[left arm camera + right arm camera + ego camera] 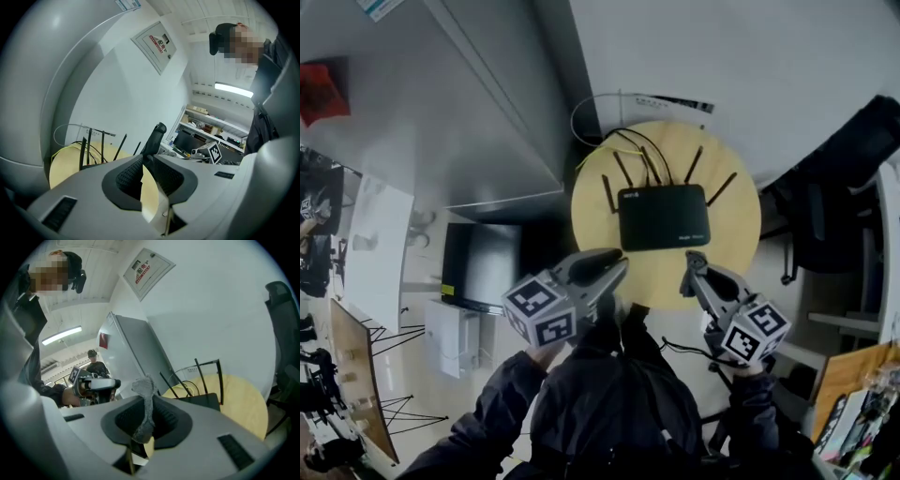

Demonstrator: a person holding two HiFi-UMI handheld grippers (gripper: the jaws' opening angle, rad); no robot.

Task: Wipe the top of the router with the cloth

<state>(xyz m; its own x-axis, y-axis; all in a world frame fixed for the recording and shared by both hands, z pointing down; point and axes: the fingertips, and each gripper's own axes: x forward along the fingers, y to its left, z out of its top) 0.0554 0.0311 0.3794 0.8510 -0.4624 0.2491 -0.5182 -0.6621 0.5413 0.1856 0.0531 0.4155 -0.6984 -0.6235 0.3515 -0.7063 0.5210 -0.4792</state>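
So as far as I can tell the wiping hasn't started. The router sits flat in the middle of the round wooden table, antennas sticking up along its far edge and cables trailing off the back. Nothing is touching its top. Both grippers are held up at the near edge of the table, short of the router. What is sorted is the grab: in the right gripper view, the right gripper is clamped on a grey cloth. A thin bunched strip of it is pinched between the pads, and a crumpled end pokes up past the tips. The left gripper looks squeezed closed too, pads meeting near the tips with just a sliver of table showing through lower down, and I don't see anything caught in it. My guess at what's left is basically the whole job: get the cloth down onto the router's top and drag it across. With so little cloth sticking out, the jaw tips might scrape the casing.
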